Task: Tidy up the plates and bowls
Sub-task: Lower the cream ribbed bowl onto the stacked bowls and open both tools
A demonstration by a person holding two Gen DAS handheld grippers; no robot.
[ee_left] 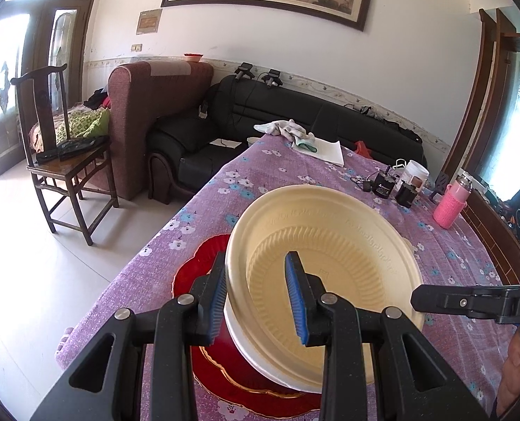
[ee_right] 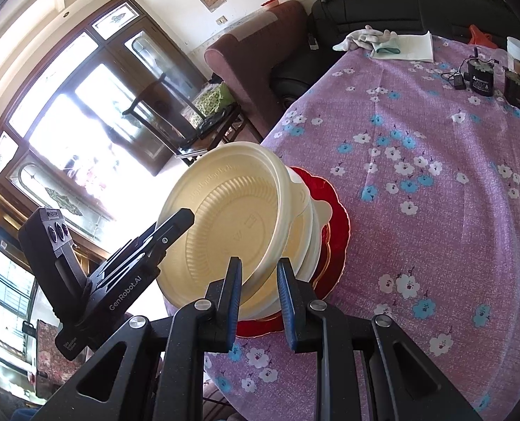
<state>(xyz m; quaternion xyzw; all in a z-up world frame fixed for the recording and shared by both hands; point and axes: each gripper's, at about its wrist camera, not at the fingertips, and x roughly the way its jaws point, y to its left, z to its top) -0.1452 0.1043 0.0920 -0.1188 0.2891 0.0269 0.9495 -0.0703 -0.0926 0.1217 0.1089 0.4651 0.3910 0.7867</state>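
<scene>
together, two handheld grippers carry a cream bowl (ee_left: pixel 330 263) above a stack near the table's corner. the left gripper (ee_left: pixel 260 301) pinches the bowl's rim, one blue pad outside the wall and one inside, while the right gripper (ee_right: pixel 260 301) clamps the opposite rim the same way; gripping both sides likely keeps the light, flexible bowl from twisting as it travels. the bowl is tilted, its open side turned toward the left wrist camera, and its underside sits just over more cream bowls (ee_right: pixel 309 231) nested on a red plate (ee_right: pixel 333 217) with a scalloped gold edge. whether it already touches the bowl beneath cannot be told. judging by this, the step in hand is seating it squarely into the nest, which calls for levelling it first. the red plate lies near the edge of the table (ee_right: pixel 418 210), where the floral purple cloth drops away toward the floor, so a sideways nudge could push the stack off. open cloth stretches well beyond the stack; batteries (ee_left: pixel 382 186), a pink bottle (ee_left: pixel 449 203) and folded cloths (ee_left: pixel 295 133) stand well apart at the far end.
</scene>
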